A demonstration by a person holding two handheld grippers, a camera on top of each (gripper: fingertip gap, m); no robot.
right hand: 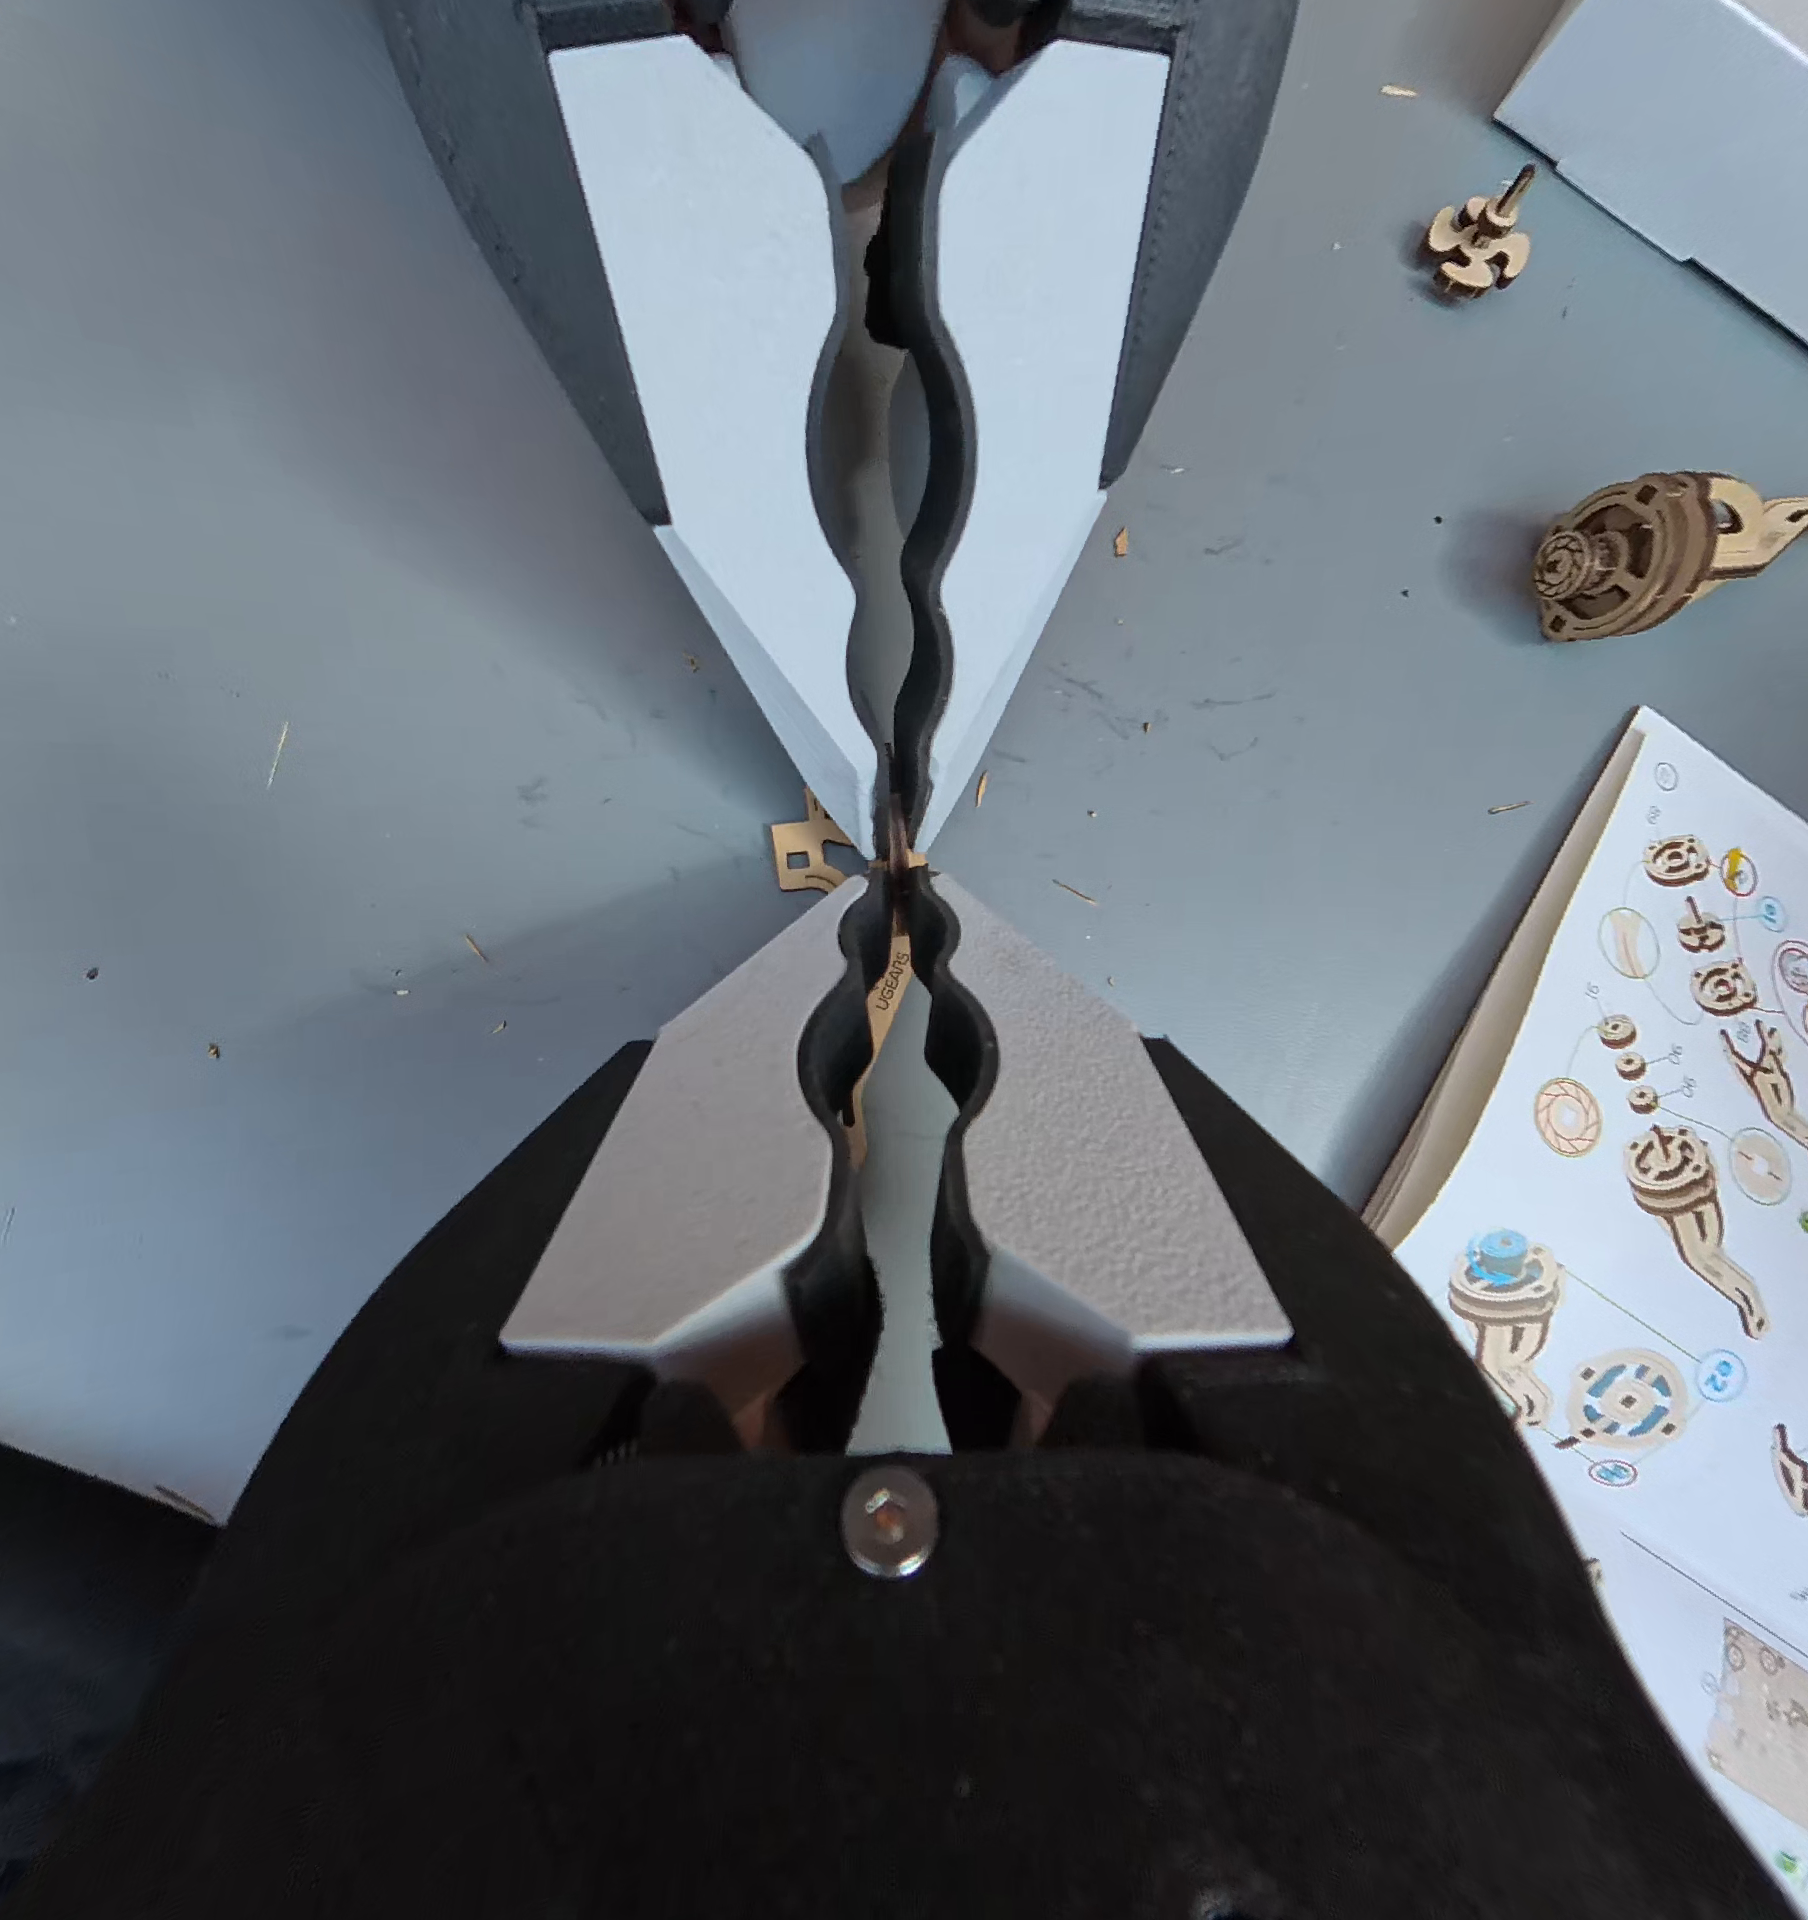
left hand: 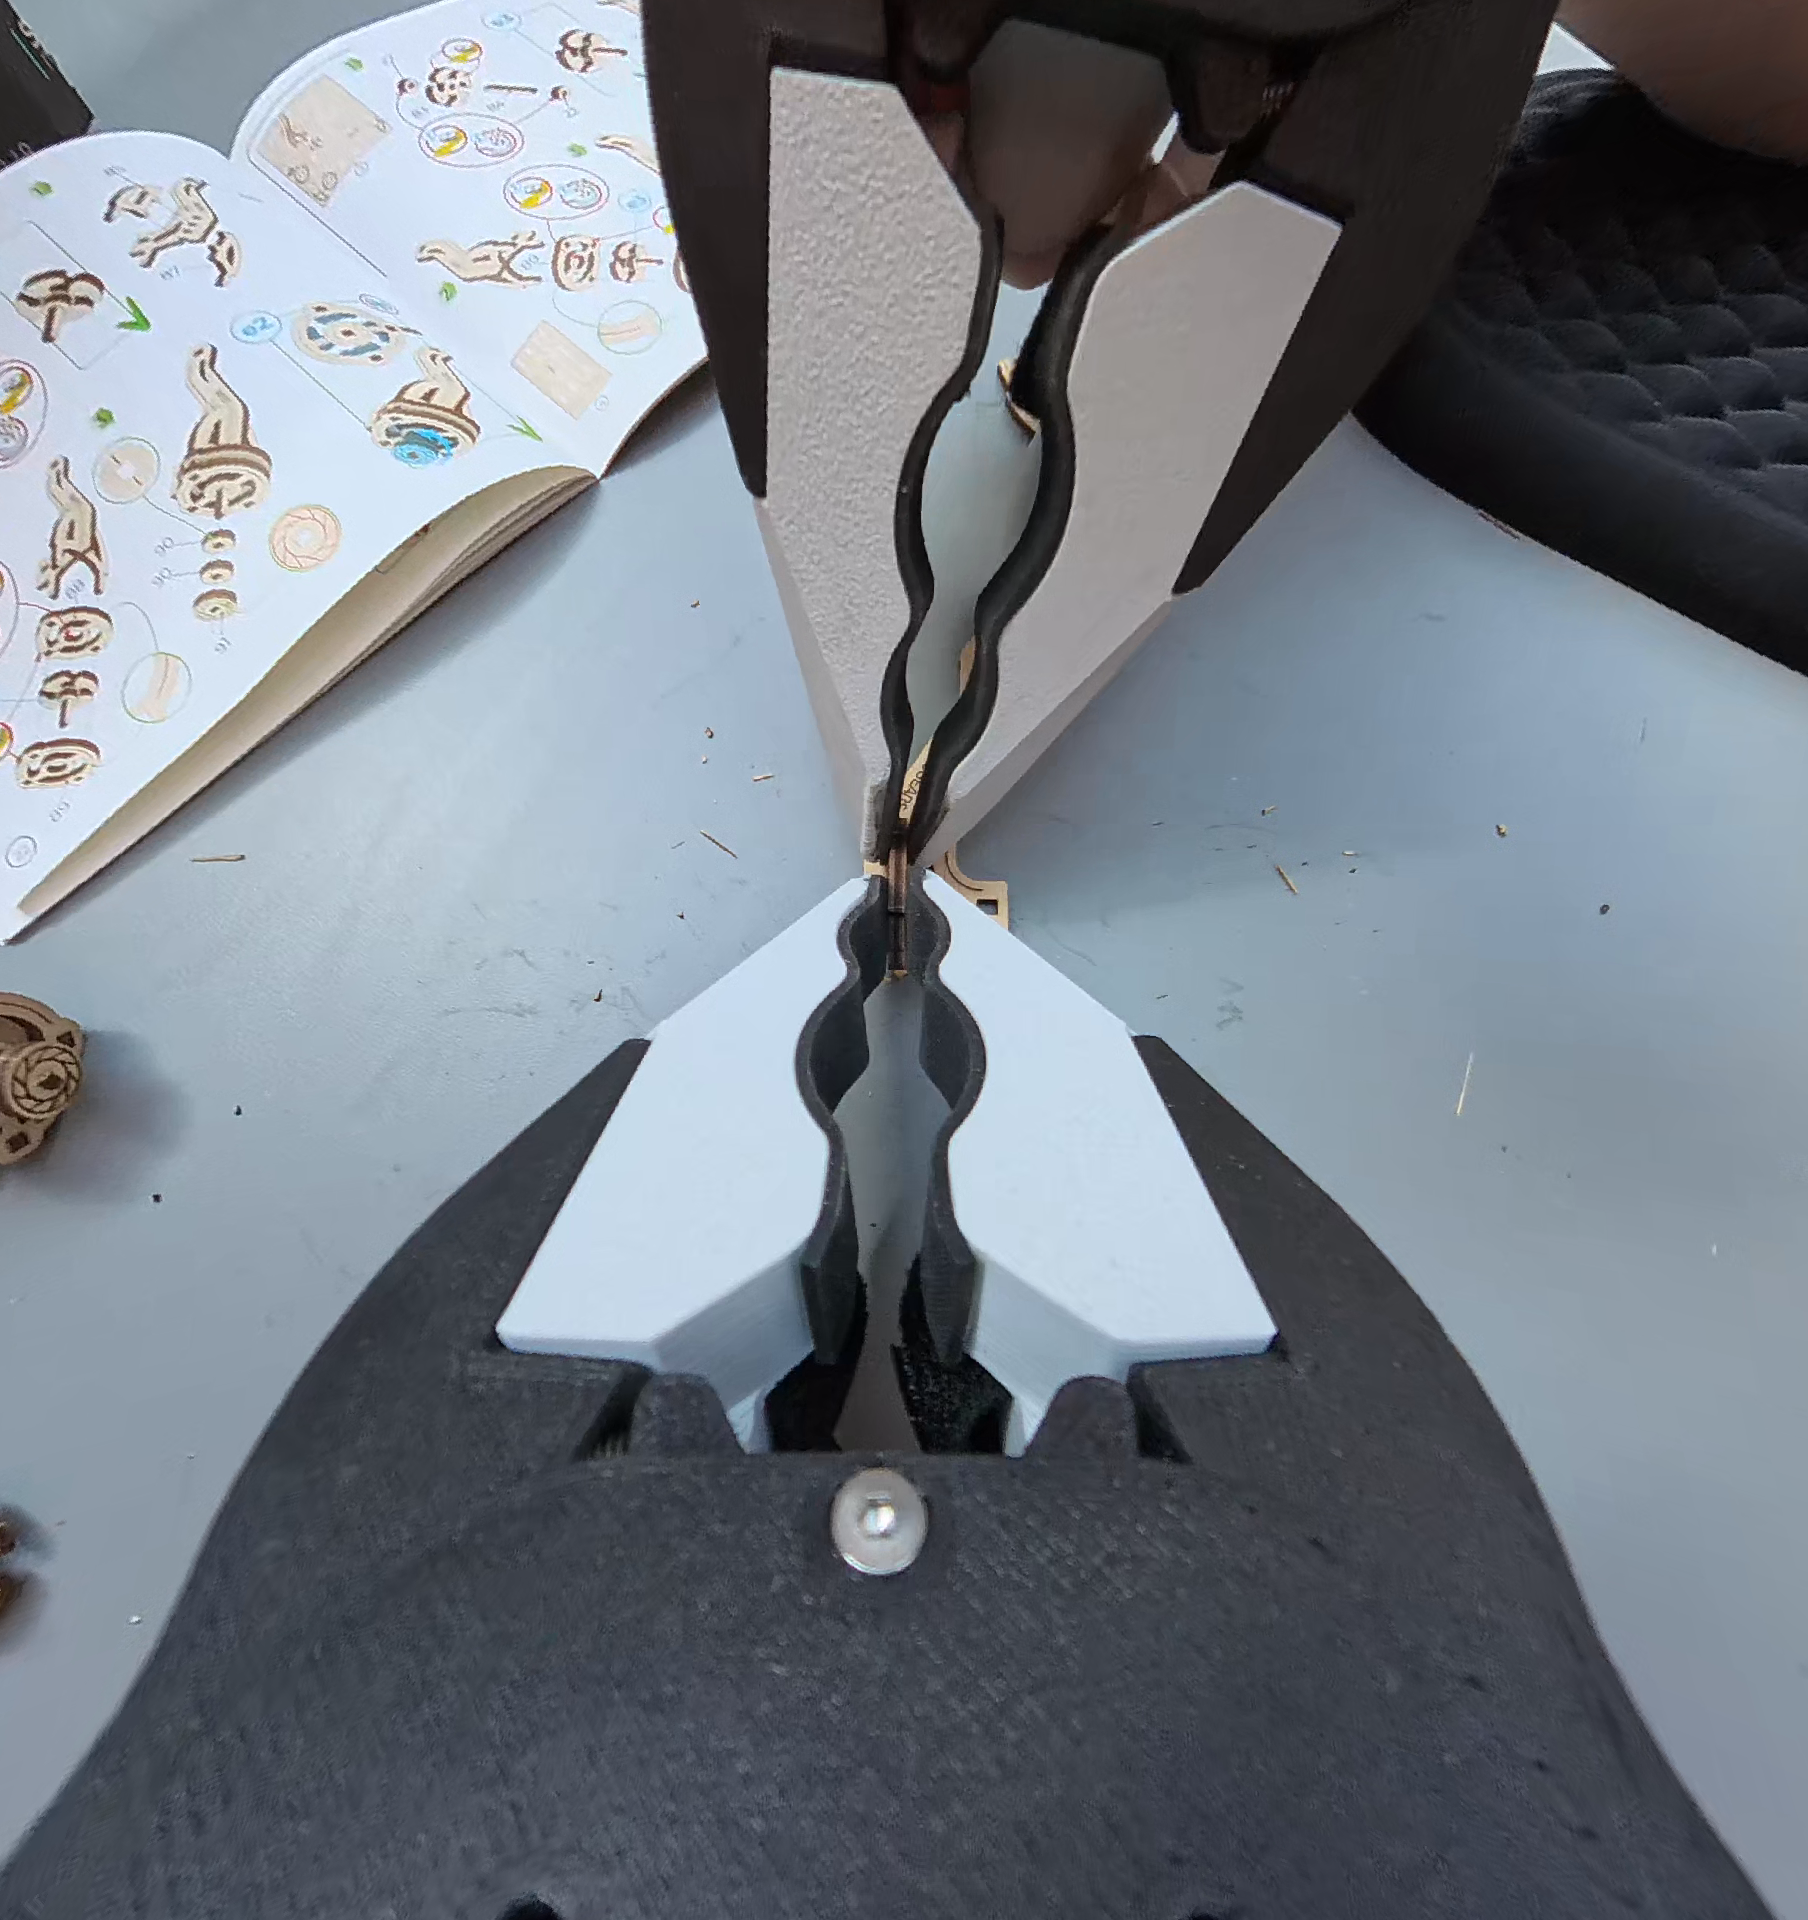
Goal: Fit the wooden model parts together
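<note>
Over the grey table (left hand: 1399,935), beside the open instruction booklet (left hand: 256,416), the left gripper (left hand: 895,935) and right gripper (right hand: 895,914) meet tip to tip, each clamped on a thin wooden piece (right hand: 884,1003), apparently the same one.

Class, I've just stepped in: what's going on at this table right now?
A person works two handheld claws tip to tip above a grey table. The left claw and right claw each pinch a thin wooden piece where they meet. An open instruction booklet and a finished wooden assembly lie nearby.
</note>
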